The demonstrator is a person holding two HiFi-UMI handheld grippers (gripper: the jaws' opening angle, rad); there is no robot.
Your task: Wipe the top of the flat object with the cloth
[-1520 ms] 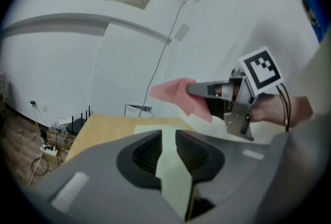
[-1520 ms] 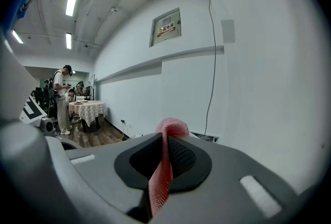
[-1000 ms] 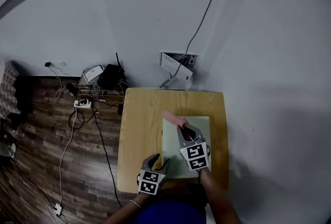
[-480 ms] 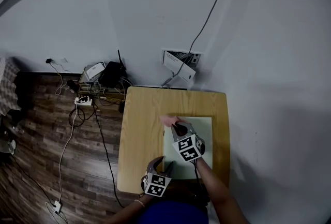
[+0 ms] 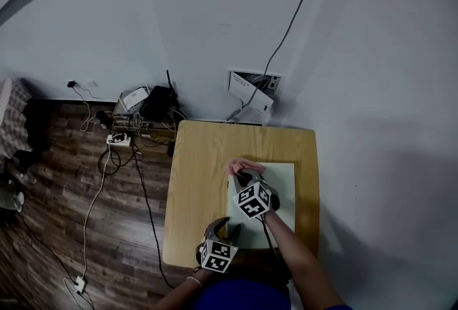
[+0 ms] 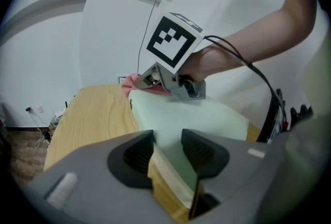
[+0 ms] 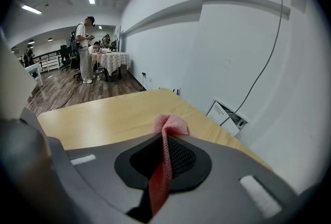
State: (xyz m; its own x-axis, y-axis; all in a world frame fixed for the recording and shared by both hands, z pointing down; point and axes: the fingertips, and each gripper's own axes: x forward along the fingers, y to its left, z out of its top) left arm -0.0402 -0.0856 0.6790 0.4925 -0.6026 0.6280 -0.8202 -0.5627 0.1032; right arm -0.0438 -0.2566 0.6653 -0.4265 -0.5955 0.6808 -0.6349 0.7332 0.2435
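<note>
Pink cloth (image 5: 240, 166) meets pale green board (image 5: 283, 183)
The right hand-held gripper (image 7: 164, 148) clamps the cloth at the board's upper-left corner; the left hand-held gripper (image 6: 168, 140), jaws just closing, pinches its lower-left corner.

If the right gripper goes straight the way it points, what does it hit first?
Probably the far left corner of the pale-green board, cloth first; possibly the wooden table just beyond. Depth is unclear.

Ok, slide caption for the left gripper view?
Left gripper, jaws just closing on a corner of the green pad; right gripper holds pink cloth at its far end.
</note>
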